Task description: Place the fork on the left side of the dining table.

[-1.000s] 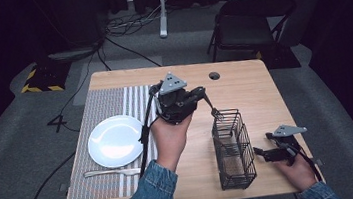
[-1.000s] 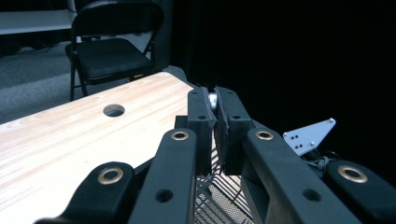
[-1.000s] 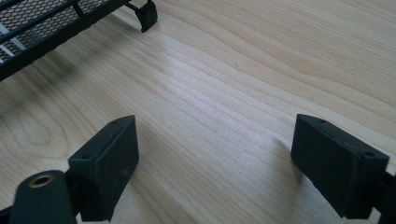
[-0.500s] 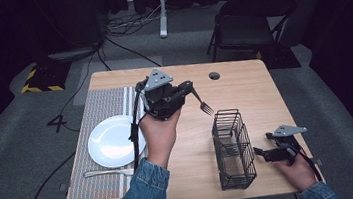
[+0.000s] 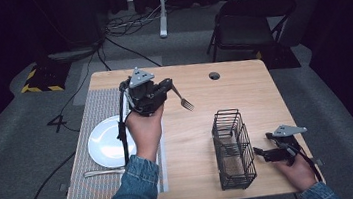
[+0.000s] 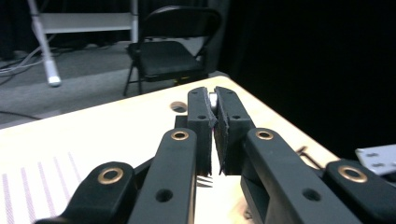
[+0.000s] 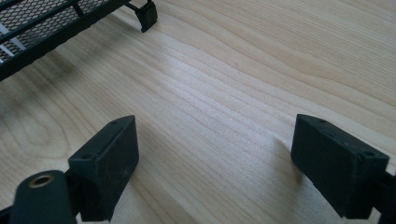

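Fork [image 5: 183, 100]: held in the air above the tabletop, tines pointing toward the basket side and slightly down; handle end clamped in the left gripper. In the left gripper view a sliver of bright metal shows between the jaw pads, and the tines show below them.
Left gripper [image 5: 165, 86]: raised over the far-left part of the tabletop, above the placemat's inner edge; jaws closed tight on the fork handle.
Left hand [image 5: 143, 128]: wrapped around the gripper body from below; denim sleeve behind it.
Right gripper [image 5: 260, 152]: low at the near-right edge of the tabletop, just beside the basket, pointing toward it; jaws spread wide, holding nothing, bare wood between them.
Basket [image 5: 233, 148]: black wire, upright on the tabletop right of centre; cutlery visible inside.
Plate [image 5: 104, 150]: white, round, on the striped placemat [image 5: 92, 105] at the left.
Second utensil [image 5: 103, 172]: lies flat on the placemat, just near of the plate; type cannot be told.
Tabletop [image 5: 203, 126]: light wood, with a round hole near the far edge.
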